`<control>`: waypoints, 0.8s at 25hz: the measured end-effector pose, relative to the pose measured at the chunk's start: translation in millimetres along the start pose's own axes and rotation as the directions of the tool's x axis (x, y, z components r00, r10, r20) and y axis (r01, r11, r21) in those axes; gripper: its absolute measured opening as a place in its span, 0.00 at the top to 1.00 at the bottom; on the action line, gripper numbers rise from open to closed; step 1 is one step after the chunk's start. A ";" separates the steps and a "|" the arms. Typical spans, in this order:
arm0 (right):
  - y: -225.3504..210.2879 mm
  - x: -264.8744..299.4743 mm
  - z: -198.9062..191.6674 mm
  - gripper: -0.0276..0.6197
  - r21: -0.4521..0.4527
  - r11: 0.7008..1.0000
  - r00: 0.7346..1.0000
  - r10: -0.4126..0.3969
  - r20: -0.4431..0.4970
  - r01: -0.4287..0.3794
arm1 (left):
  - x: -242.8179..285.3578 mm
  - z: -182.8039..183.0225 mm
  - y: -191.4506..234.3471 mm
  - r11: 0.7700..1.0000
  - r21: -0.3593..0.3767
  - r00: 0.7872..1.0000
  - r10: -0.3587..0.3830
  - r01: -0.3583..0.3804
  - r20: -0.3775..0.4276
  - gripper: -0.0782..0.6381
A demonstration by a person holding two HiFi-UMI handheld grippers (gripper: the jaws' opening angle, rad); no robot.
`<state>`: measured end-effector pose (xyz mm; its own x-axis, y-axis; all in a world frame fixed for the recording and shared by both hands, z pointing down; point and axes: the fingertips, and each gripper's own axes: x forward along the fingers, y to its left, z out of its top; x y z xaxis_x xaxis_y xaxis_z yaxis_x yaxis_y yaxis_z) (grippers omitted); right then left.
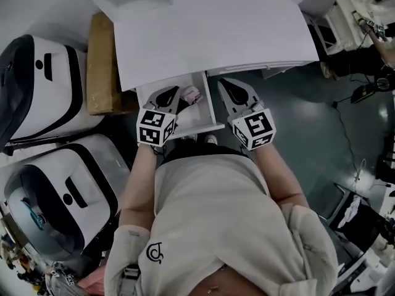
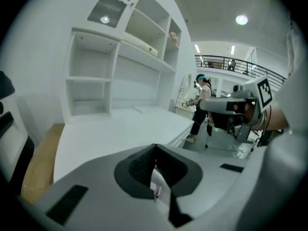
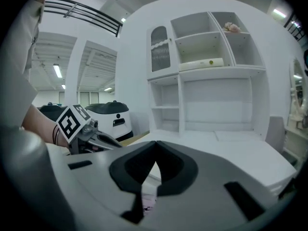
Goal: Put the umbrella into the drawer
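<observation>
Left tool (image 1: pixel 172 91) and right tool (image 1: pixel 226 83) are pressed together, empty; umbrella (image 1: pixel 190 95), if protruding, may jam the open drawer (image 1: pixel 208 111)

No word or number can be read anywhere here. The nearest things to signs are the black-and-white square markers on the cube (image 1: pixel 154 127) of the left claw (image 1: pixel 168 95) and on the cube (image 1: pixel 256 128) of the right claw (image 1: pixel 229 84), and a small dark round emblem (image 1: pixel 154 252) on the person's pale shirt (image 1: pixel 216 214), its letters unclear.
</observation>
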<state>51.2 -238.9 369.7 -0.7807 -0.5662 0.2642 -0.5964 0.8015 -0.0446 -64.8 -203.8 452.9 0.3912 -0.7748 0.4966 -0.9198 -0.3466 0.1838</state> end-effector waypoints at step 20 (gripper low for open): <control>0.0 -17.4 136.3 0.95 -0.117 0.992 0.969 0.081 0.235 -0.055 | -151.2 203.0 -6.4 0.961 0.103 0.834 0.166 -0.256 0.527 0.88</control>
<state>39.4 -255.2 233.7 -0.8484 -0.5288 0.0254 -0.5270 0.8481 0.0541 -112.1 -191.7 204.5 0.1894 -0.9819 -0.0024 -0.9812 -0.1892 -0.0378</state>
